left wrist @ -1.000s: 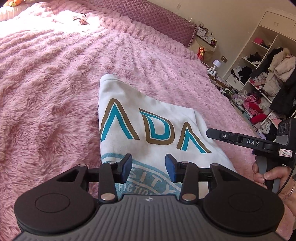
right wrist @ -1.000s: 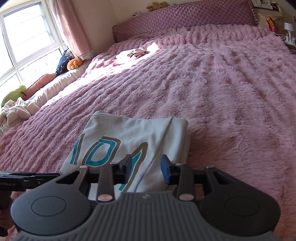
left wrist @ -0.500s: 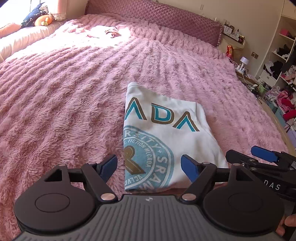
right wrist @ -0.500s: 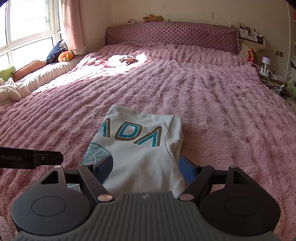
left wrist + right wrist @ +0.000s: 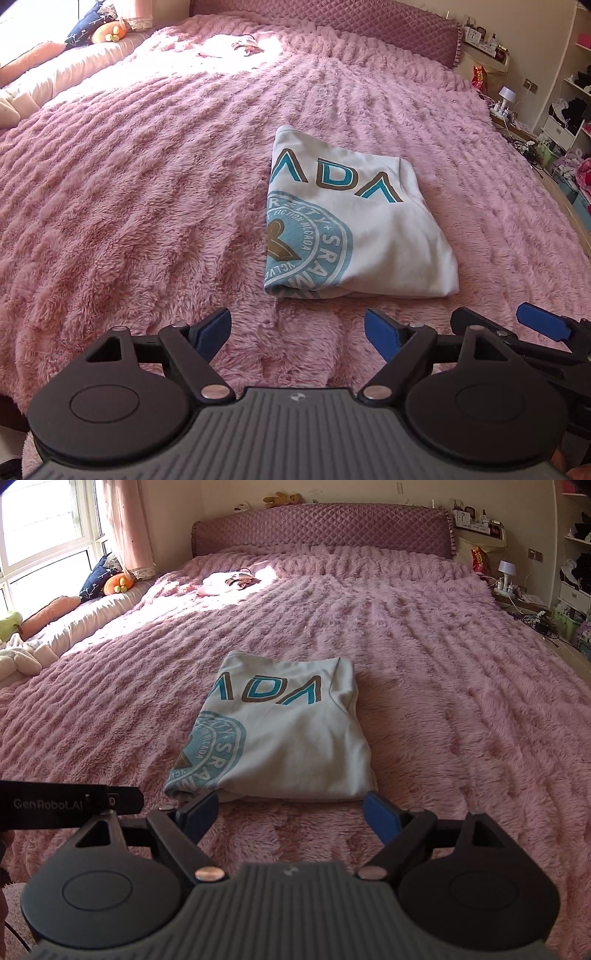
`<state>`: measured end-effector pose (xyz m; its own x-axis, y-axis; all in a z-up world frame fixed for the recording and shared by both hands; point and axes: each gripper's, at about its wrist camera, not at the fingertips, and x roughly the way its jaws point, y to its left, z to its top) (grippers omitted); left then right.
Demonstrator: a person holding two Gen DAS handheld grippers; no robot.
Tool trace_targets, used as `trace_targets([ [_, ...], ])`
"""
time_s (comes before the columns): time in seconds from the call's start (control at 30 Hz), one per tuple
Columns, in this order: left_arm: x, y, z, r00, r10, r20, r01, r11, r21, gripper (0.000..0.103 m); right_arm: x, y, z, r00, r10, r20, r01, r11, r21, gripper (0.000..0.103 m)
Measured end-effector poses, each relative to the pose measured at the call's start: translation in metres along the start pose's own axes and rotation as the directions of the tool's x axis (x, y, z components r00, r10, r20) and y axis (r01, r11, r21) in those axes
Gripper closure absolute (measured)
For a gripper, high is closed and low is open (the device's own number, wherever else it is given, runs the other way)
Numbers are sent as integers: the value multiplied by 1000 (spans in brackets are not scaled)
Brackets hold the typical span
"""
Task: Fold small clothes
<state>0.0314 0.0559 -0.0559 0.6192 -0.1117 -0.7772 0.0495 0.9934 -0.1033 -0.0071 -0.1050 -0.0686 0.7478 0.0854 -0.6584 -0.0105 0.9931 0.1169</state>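
1. While the folded white top [image 5: 280, 738] lies on the pink bedspread [image 5: 461, 709], the left gripper [image 5: 297, 332] and right gripper [image 5: 290, 812], just opened, stand wide and empty.
2. It looks soft, light and floppy; pinching its layered near edge seems best.

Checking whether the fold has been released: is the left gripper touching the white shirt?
Apart. The left wrist view shows the left gripper open, with a strip of pink blanket between its fingertips and the white shirt's near edge.
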Motion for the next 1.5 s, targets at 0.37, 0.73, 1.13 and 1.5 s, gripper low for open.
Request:
trace_targets([
  [0.37,-2,0,-2,999,36,-1,-36,999,6,7,-11,5,3,1000,-6,6,6,1000,-8,21],
  [0.73,1,0,-3,998,61,-5,-61,998,21,7,-13,11,7,1000,-7,4,7,999,-38,21],
  [1.13,4,0,-1,997,72,-21,-72,997,20,2,-10,14,8,1000,-15,-1,15,998,-56,21],
  [1.5,8,-2,-2,995,97,-35,-96,995,31,1,-5,12,8,1000,-21,-12,20,999,-48,21],
])
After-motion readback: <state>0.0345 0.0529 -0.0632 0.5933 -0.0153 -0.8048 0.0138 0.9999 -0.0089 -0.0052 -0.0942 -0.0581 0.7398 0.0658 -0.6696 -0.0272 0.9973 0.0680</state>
